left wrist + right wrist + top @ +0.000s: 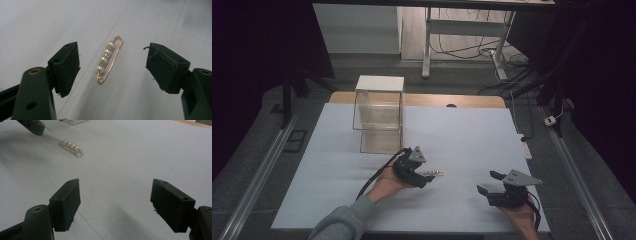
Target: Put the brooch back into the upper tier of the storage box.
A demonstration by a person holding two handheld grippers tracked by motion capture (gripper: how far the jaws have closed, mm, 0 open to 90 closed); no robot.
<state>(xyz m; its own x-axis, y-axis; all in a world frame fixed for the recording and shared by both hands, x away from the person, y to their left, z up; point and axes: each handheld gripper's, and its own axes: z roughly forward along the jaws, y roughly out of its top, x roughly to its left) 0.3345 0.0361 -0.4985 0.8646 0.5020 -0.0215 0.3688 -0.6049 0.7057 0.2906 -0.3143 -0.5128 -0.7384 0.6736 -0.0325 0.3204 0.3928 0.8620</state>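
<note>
The left gripper (pixel 422 176) hovers low over the table (pixel 462 145), near the middle of its front half. Its jaws stand wide apart with a pearl pin (pixel 108 59) lying flat on the table between them, touched by neither pad. The pin is a gold safety pin strung with four pearls. Behind the gripper, toward the back left of the table, stands a clear box (pixel 378 114) with a white top. The right gripper (pixel 490 184) sits near the front right corner, jaws wide open and holding nothing. I see no readable writing anywhere.
</note>
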